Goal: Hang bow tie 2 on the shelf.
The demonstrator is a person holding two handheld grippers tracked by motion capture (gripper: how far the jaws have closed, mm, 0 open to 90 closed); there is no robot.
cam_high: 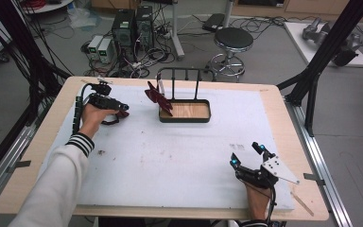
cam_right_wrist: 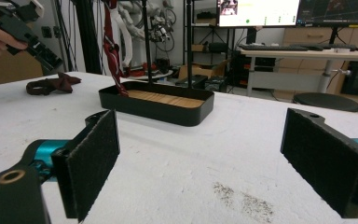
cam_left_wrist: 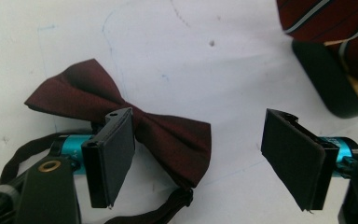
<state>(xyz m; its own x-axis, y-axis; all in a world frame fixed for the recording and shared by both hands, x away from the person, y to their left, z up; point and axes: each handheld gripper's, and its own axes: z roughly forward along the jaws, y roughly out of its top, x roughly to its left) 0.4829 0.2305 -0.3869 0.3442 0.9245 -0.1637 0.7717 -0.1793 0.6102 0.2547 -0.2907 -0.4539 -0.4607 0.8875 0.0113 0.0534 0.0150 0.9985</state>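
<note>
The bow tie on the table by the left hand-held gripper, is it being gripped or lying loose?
Lying loose. The bow tie rests flat on the white table, and the left hand-held gripper hangs open over it, jaws wide apart, neither clamping the fabric.

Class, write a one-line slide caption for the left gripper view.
Open left gripper above a maroon bow tie lying on the white table.

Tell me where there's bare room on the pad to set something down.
The widest free patch lies between the tray and the right gripper. The pad right of the tray is bare too. It is crowded at far left, where the left gripper hangs over the bow tie, close beside the tray.
</note>
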